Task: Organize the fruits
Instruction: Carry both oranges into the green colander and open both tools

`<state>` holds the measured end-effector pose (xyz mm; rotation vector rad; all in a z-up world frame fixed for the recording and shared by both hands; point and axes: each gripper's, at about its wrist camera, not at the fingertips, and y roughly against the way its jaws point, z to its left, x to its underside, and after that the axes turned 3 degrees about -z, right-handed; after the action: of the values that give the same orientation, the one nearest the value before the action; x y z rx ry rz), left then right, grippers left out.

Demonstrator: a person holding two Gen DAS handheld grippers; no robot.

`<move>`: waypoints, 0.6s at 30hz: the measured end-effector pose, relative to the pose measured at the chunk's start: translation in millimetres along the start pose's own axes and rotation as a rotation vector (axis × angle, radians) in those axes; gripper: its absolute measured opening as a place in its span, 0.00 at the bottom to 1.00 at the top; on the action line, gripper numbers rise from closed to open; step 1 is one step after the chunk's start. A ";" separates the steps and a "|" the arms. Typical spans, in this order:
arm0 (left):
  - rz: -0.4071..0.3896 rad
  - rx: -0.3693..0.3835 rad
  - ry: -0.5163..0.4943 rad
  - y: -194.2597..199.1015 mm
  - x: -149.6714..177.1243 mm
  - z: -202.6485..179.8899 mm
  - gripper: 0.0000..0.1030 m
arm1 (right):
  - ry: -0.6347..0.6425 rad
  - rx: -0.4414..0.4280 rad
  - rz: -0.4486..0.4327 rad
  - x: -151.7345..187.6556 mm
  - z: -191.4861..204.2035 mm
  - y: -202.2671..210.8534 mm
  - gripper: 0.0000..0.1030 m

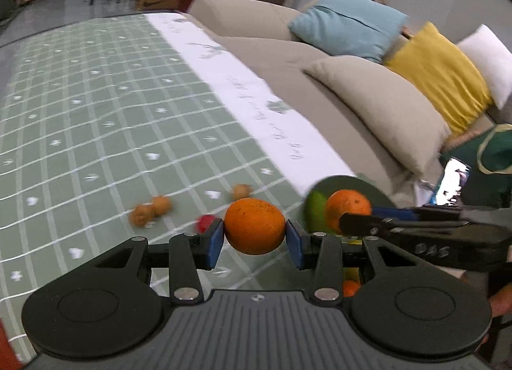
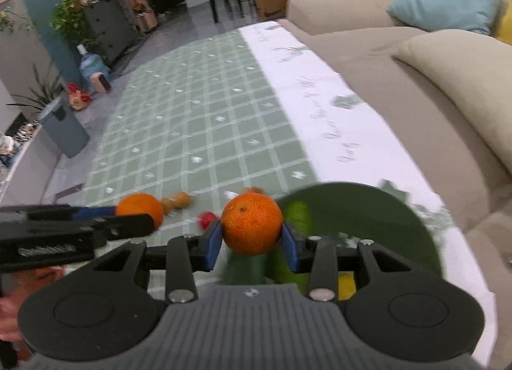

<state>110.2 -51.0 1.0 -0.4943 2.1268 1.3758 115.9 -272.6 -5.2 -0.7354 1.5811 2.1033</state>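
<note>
On the green checked cloth point(image 1: 105, 120), at the left, lie three brown nuts point(image 1: 149, 210) and a small red fruit point(image 1: 204, 223), blurred. The left gripper point(image 1: 254, 237) pinches an orange point(image 1: 254, 226) between its blue pads point(image 1: 215, 242), held above the cloth. Just to its right, the right gripper point(image 2: 251, 240) clasps a second orange point(image 2: 252, 223) over the near edge of a dark green bowl point(image 2: 368, 210), which holds a green fruit point(image 2: 299, 213) and something yellow. A beige sofa point(image 2: 448, 88) with cushions runs along the right.
</note>
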 end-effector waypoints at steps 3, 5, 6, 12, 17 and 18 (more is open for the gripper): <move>0.012 0.038 -0.026 -10.3 -5.4 -18.6 0.46 | 0.001 0.036 0.024 4.2 -20.4 -0.5 0.36; 0.022 0.055 -0.060 -19.0 -8.4 -32.4 0.46 | -0.001 0.056 0.039 6.1 -33.2 -2.0 0.36; 0.032 0.061 -0.074 -23.8 -9.2 -38.4 0.46 | -0.003 0.063 0.047 7.2 -38.9 -3.0 0.36; 0.108 0.128 -0.104 -56.7 -11.5 -66.6 0.46 | 0.002 0.094 0.093 11.0 -64.0 -16.3 0.36; 0.166 0.138 -0.095 -83.0 -10.4 -75.7 0.46 | 0.028 0.085 0.121 11.5 -72.5 -25.4 0.36; 0.173 0.140 -0.093 -85.8 -10.2 -76.7 0.46 | 0.037 0.079 0.126 10.2 -73.3 -27.3 0.36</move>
<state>148.3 -155.9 -28.8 -0.1912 2.2115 1.3020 136.7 -335.5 -48.1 -0.6676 1.7620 2.1109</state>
